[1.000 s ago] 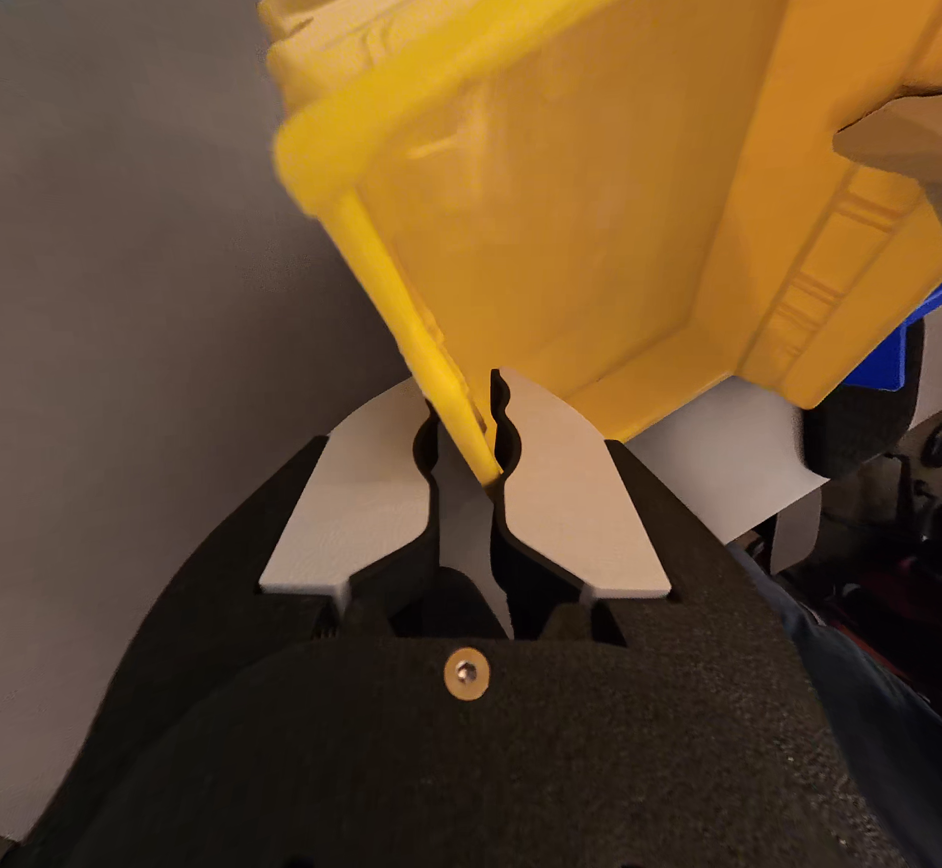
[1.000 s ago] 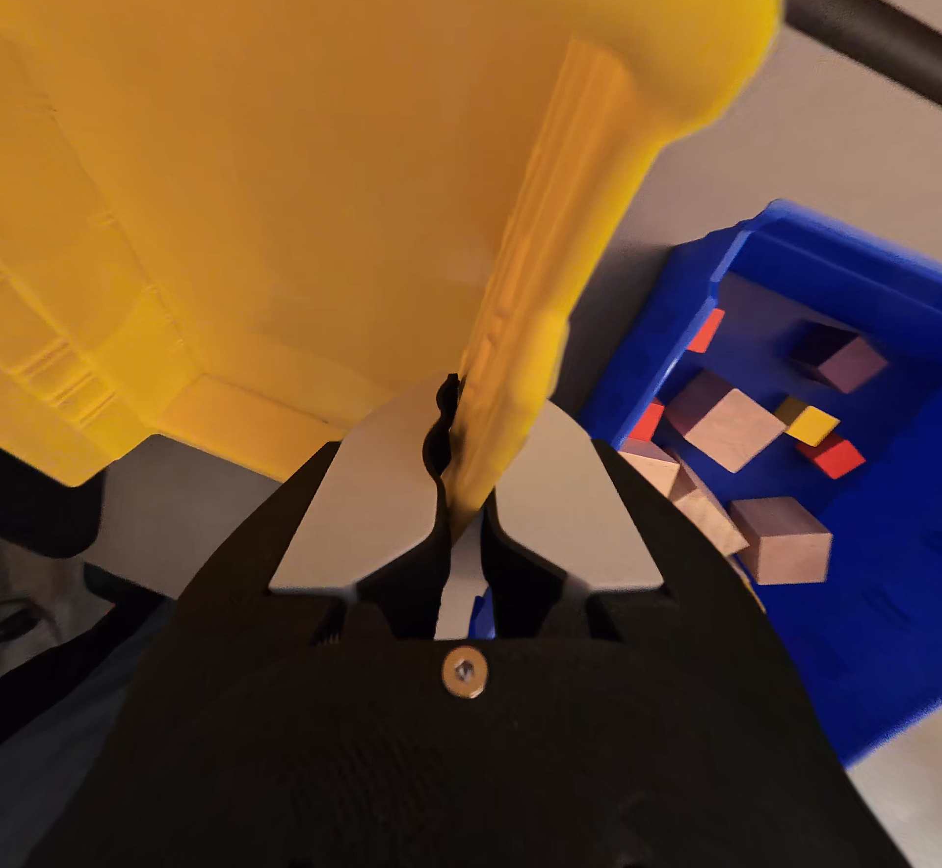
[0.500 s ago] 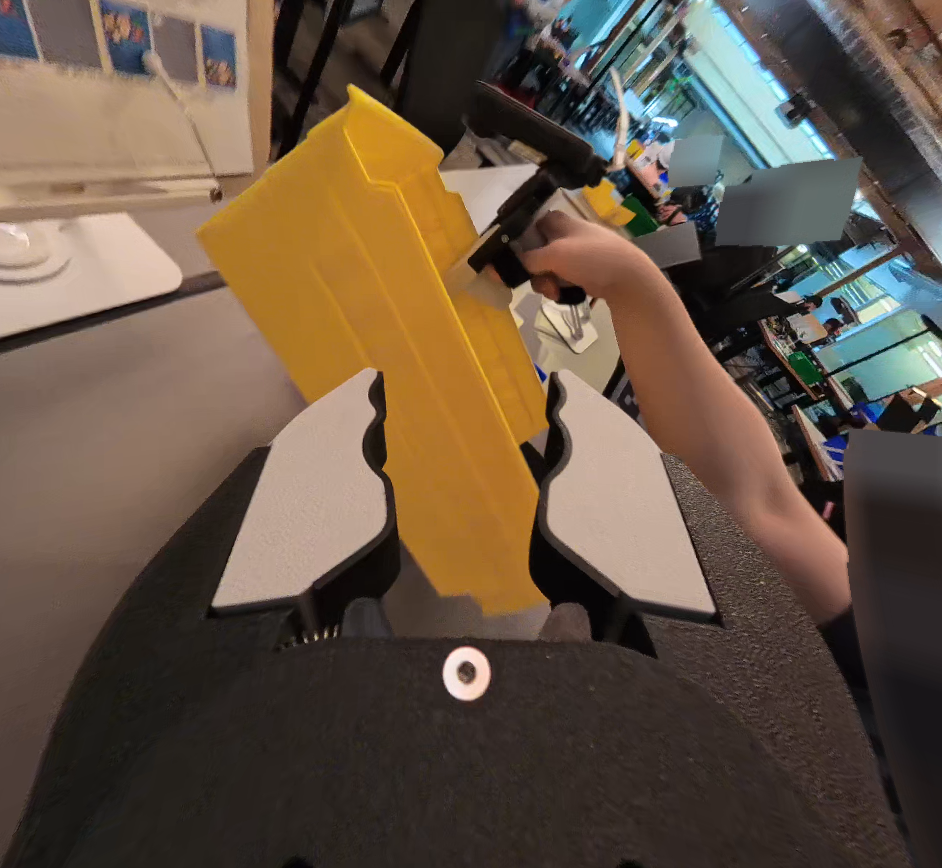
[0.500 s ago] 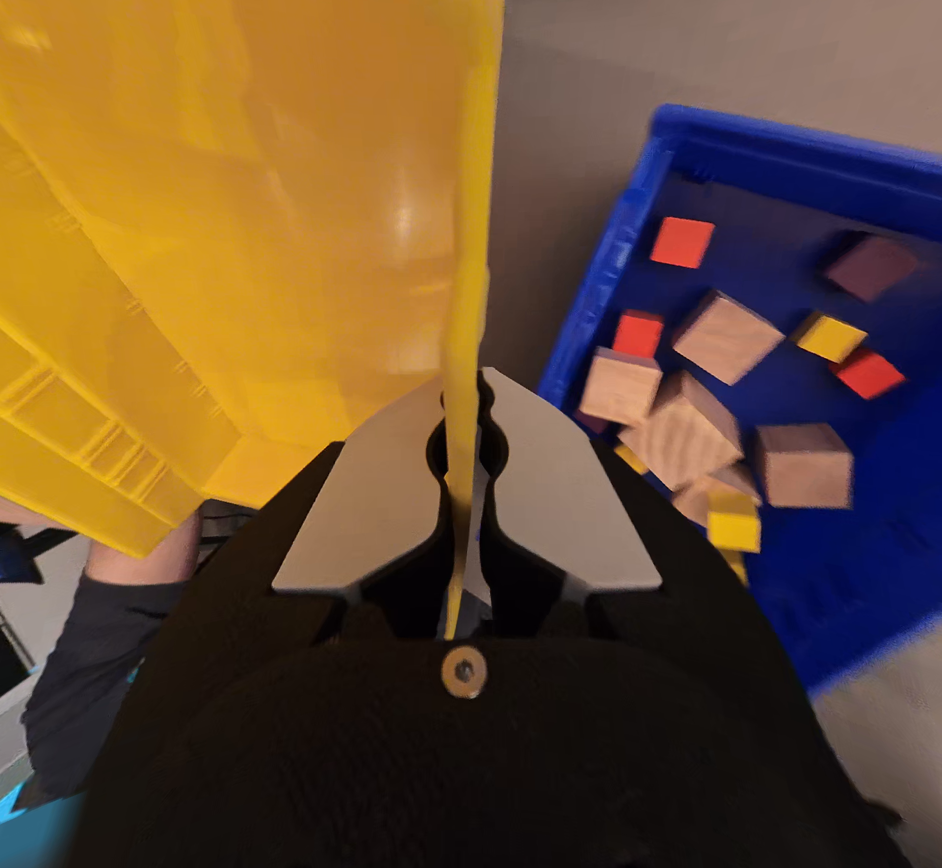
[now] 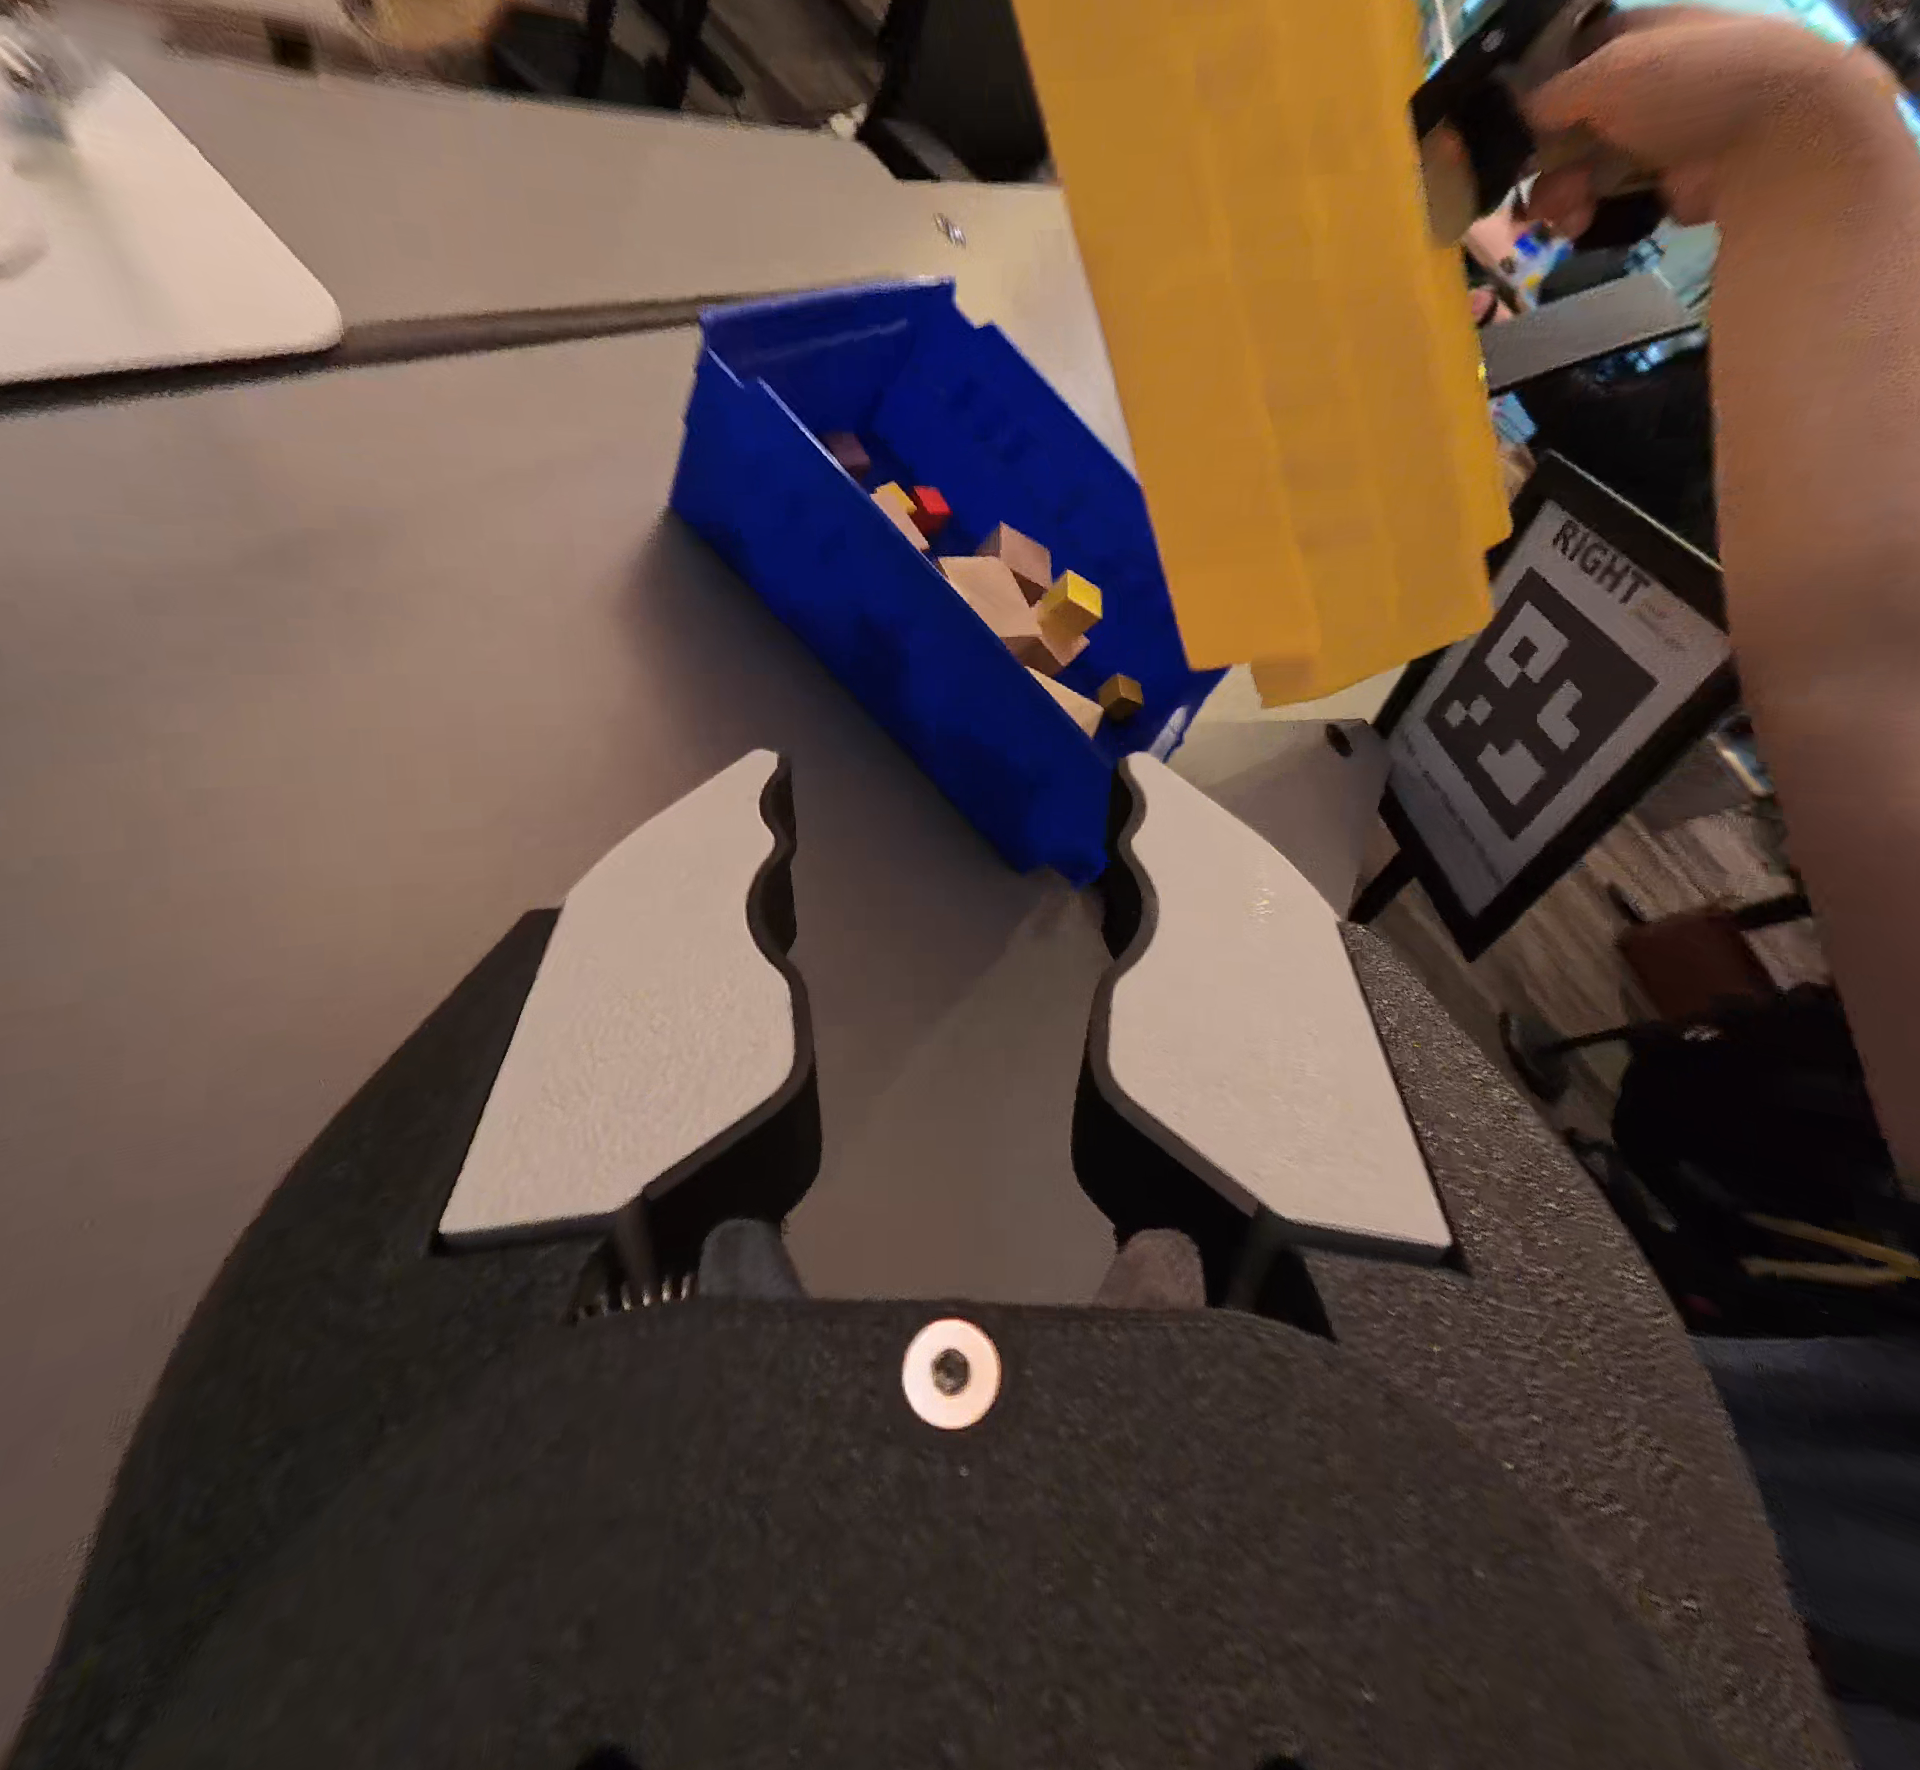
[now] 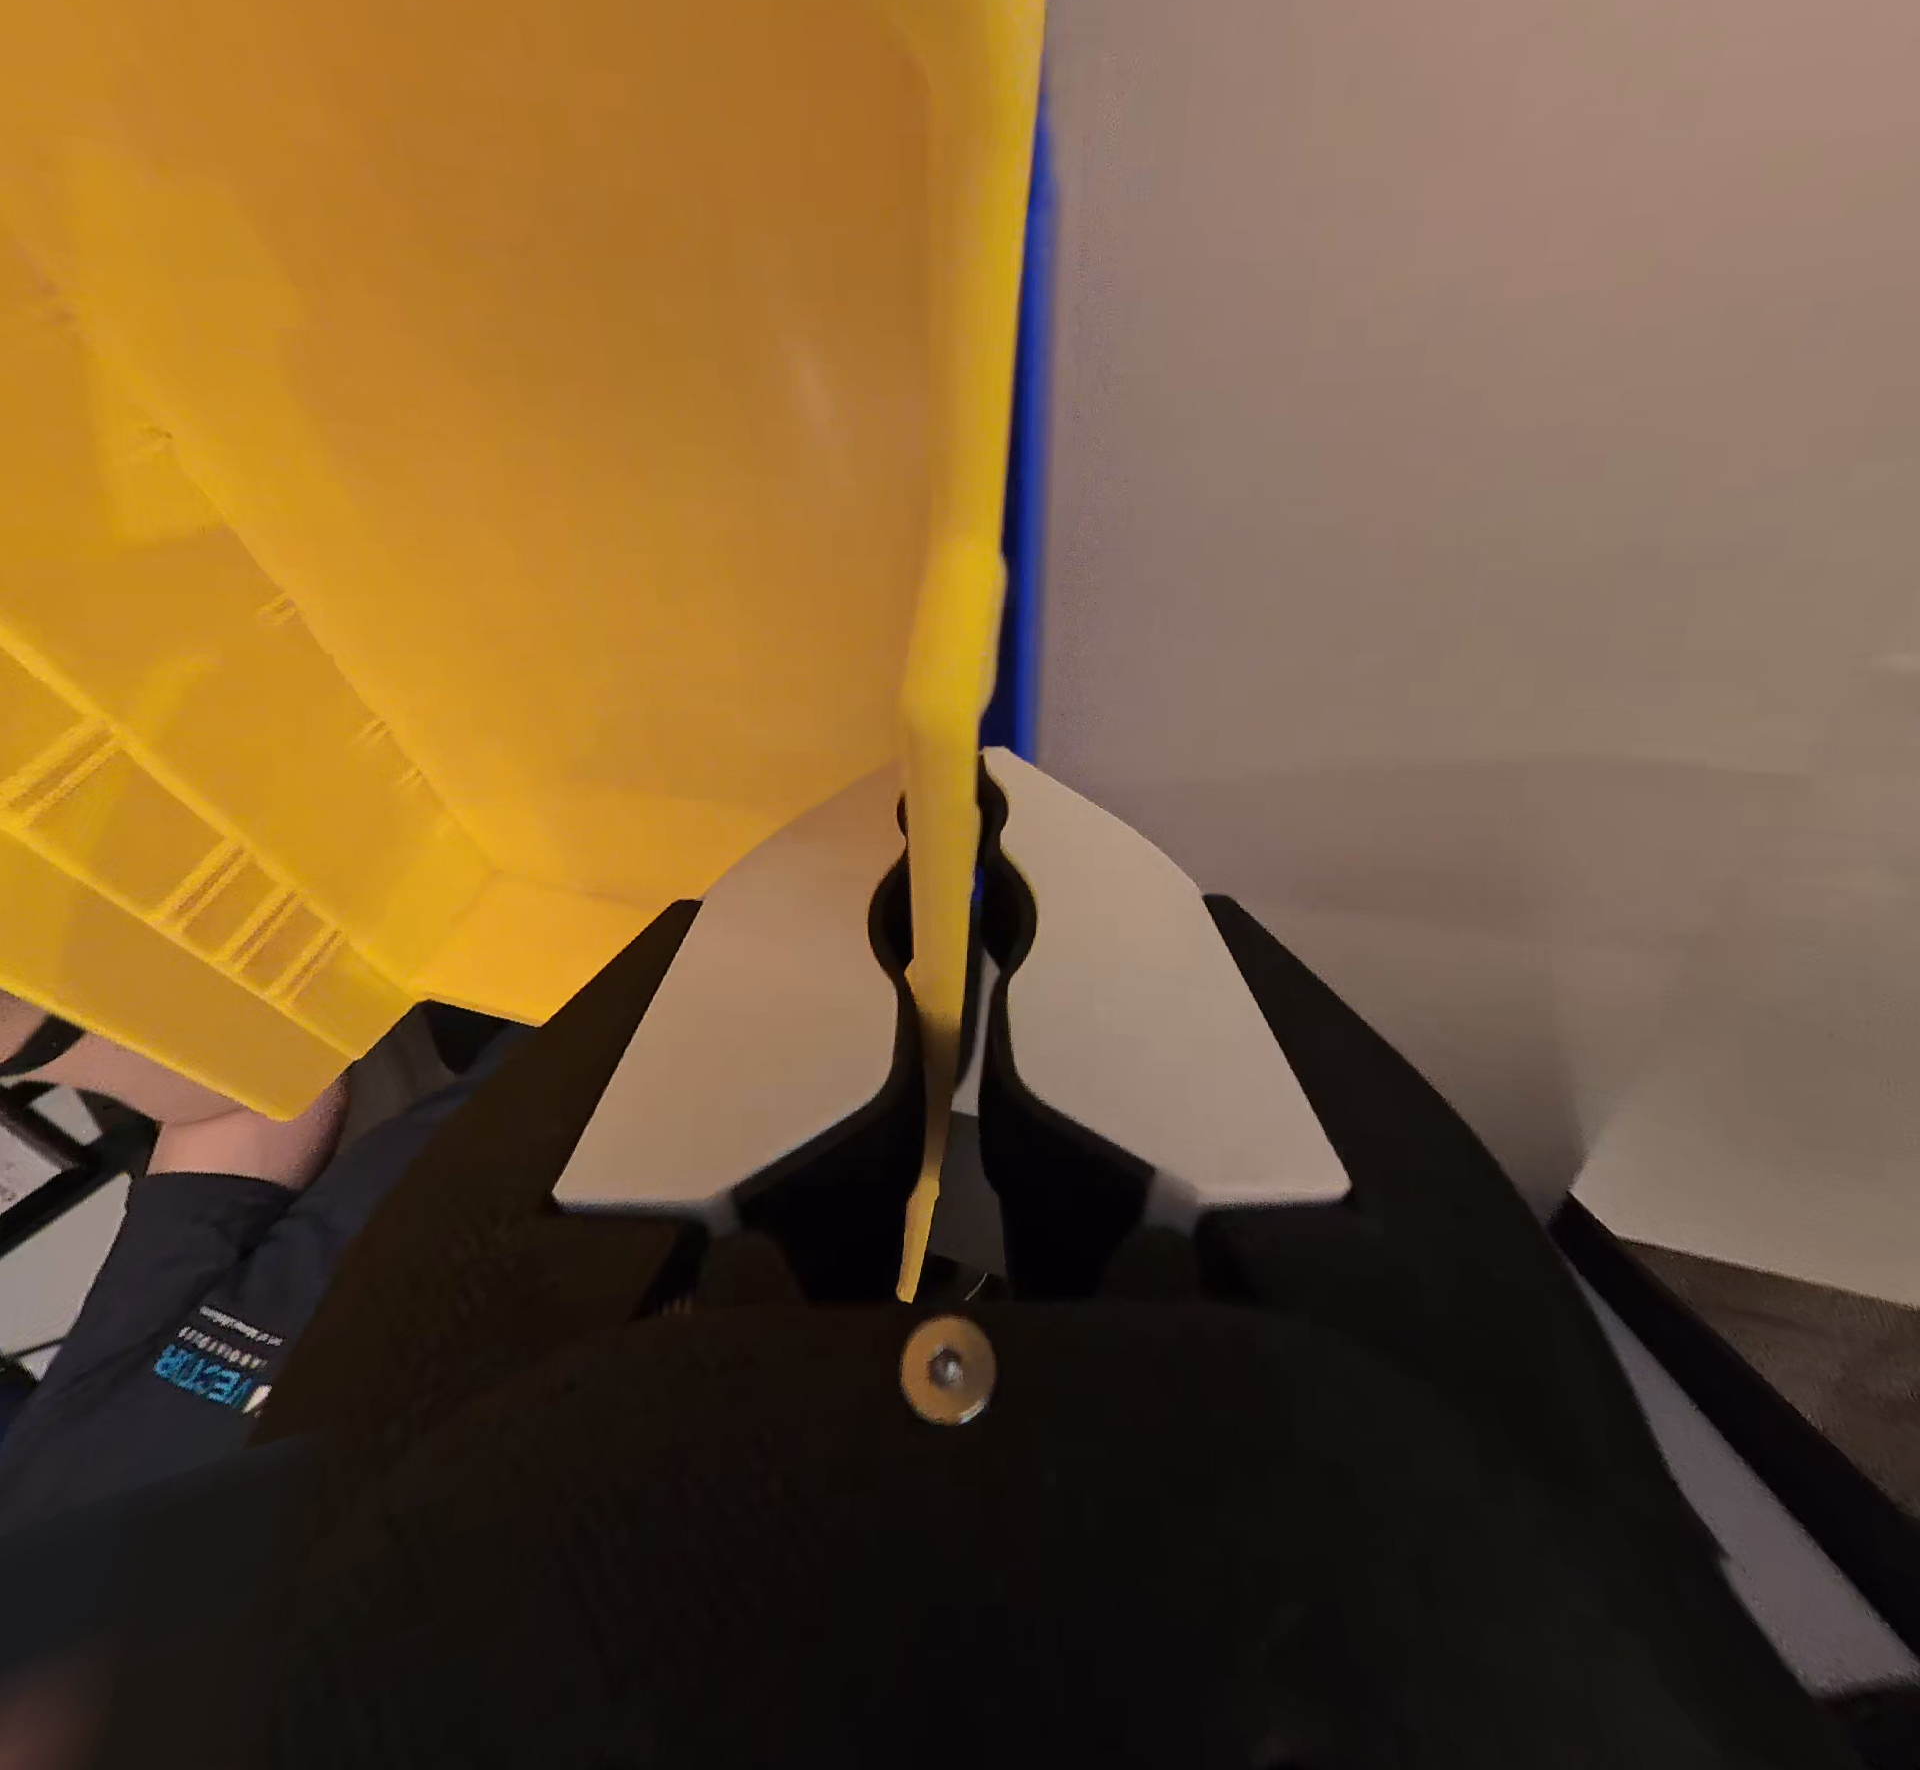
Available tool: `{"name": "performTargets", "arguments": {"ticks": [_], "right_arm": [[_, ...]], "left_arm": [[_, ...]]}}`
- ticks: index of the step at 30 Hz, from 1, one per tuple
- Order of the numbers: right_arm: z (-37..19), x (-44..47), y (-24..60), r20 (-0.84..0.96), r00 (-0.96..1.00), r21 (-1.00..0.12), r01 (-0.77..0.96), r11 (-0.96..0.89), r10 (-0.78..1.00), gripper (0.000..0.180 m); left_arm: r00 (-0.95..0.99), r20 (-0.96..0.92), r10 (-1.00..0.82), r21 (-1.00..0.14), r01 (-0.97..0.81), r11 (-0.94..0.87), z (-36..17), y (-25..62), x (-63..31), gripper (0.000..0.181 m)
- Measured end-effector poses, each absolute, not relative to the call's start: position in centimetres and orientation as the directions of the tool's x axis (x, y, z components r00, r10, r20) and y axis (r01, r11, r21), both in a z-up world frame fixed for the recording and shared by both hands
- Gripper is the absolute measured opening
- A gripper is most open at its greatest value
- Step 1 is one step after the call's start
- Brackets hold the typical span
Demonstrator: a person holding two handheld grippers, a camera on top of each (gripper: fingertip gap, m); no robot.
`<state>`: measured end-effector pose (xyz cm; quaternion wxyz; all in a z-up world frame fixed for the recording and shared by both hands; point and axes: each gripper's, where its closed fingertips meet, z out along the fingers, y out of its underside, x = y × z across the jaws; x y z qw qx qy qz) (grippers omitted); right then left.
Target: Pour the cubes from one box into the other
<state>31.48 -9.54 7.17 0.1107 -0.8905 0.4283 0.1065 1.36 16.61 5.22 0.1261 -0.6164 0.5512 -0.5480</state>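
Note:
The blue box (image 5: 914, 671) sits on the grey table and holds several wooden, yellow, red and purple cubes (image 5: 1023, 593). My left gripper (image 5: 951, 775) is open and empty, low over the table just in front of the blue box's near corner. The yellow box (image 5: 1247, 266) hangs tilted in the air above and to the right of the blue box. My right gripper (image 6: 951, 780) is shut on the yellow box's side wall (image 6: 956, 660); the box's inside (image 6: 499, 349) looks empty. A thin strip of the blue box (image 6: 1029, 432) shows behind the yellow wall.
A white flat pad (image 5: 125, 266) lies at the table's far left. A board with a black-and-white marker (image 5: 1538, 712) stands off the table's right edge. A person's hand and forearm (image 5: 1808, 432) hold the right gripper. Grey table surface (image 5: 312, 681) lies left of the blue box.
My left gripper has let go of the yellow box, opened wide and dropped toward the table. My right gripper still holds the yellow box and has swung it so it covers the blue box.

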Motion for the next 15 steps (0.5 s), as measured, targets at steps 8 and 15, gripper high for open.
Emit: {"name": "performTargets", "arguments": {"ticks": [8,15], "right_arm": [[8.7,35.0,-17.3,-0.155,0.557,-0.121,-0.83,-0.544,-0.816,0.006],[9.0,35.9,-20.8,-0.09,0.543,-0.099,-0.839,-0.534,-0.835,0.006]], "left_arm": [[-0.147,0.581,-0.801,-0.619,-0.719,-0.317,-2.4,7.5,12.1,0.057],[-0.008,0.402,-0.915,-0.506,-0.835,-0.215,-6.7,6.2,16.6,0.077]]}}
